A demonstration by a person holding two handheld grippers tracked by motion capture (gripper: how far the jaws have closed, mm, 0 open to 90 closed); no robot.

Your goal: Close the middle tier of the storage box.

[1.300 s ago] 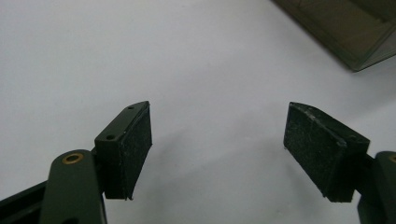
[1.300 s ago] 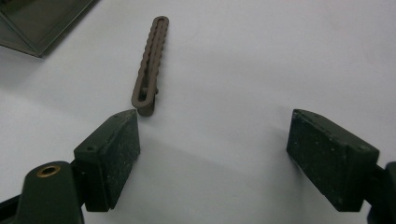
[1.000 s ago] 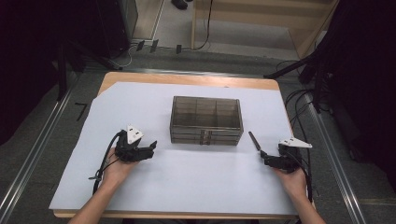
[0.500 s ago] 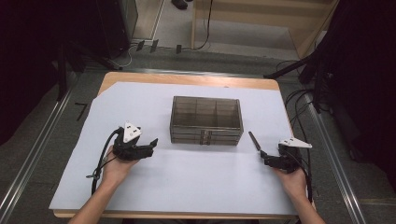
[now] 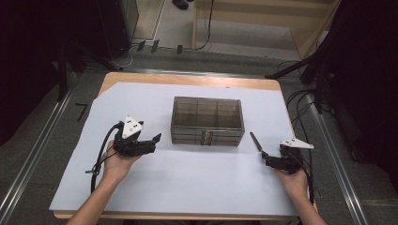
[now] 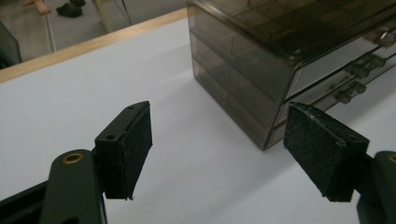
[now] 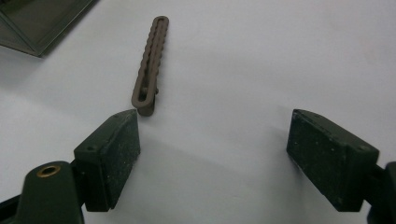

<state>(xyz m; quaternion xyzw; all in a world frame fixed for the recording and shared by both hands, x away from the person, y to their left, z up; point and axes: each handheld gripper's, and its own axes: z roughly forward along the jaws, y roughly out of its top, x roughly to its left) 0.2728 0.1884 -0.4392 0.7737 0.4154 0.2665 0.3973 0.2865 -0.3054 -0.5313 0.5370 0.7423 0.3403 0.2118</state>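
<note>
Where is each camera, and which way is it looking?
High view: above the person's side, looking forward and down on the table; forearms, left gripper and right gripper show.
Left gripper view: rides the left gripper, facing the drawer box; its open jaws show.
Right gripper view: rides the right gripper, facing the brown clip; its open jaws show.
Shared: both gripper views see the drawer box.
</note>
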